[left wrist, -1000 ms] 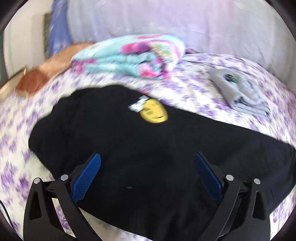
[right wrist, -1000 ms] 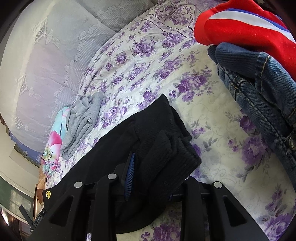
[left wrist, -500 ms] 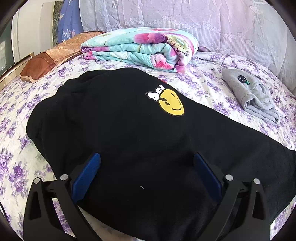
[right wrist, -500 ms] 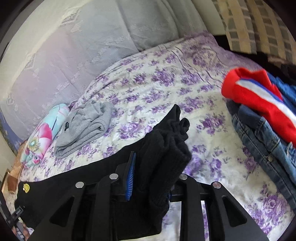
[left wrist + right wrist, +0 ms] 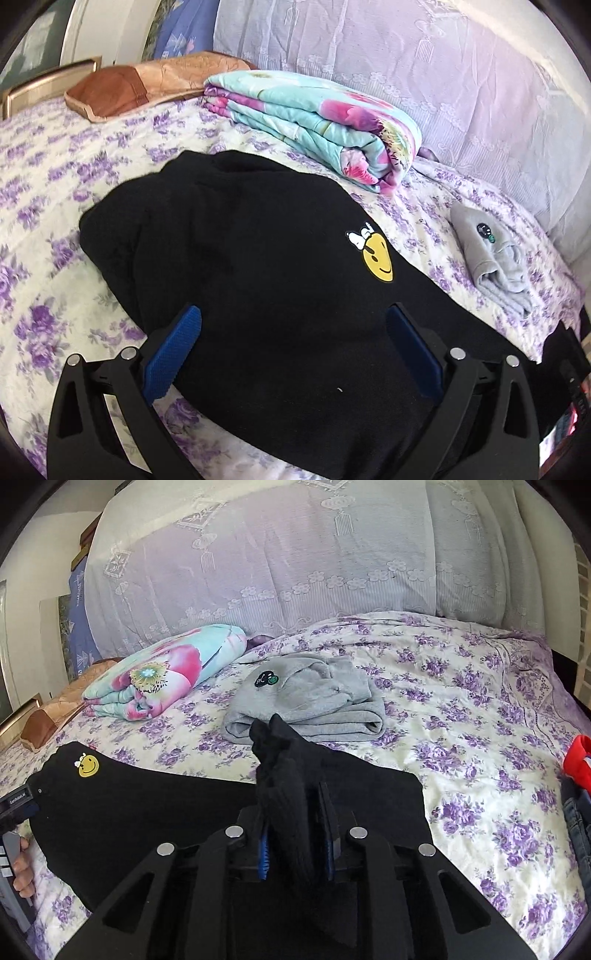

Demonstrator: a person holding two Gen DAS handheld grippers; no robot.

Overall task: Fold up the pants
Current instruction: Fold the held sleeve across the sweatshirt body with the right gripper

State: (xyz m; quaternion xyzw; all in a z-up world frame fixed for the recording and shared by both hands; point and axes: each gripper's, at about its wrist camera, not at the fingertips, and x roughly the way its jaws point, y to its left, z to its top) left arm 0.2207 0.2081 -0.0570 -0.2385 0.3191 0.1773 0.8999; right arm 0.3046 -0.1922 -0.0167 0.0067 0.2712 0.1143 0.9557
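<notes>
Black pants (image 5: 258,280) with a yellow smiley patch (image 5: 376,256) lie on the flowered bed. My left gripper (image 5: 293,341) is open, its blue pads (image 5: 173,347) spread over the waist part of the pants and holding nothing. In the right wrist view the pants (image 5: 147,812) stretch from the left toward me. My right gripper (image 5: 295,834) is shut on the bunched leg cuffs (image 5: 277,753), which stick up between the pads, lifted above the bed.
A folded flowered quilt (image 5: 314,122) and a brown pillow (image 5: 122,88) lie at the head of the bed. Folded grey pants (image 5: 310,701) lie behind the black pants. Red and denim clothes (image 5: 576,775) are at the right edge. A lace-covered wall stands behind.
My right gripper has lifted the cuffs and swung them from the foot of the bed toward the waist. My left gripper stayed open over the waist.
</notes>
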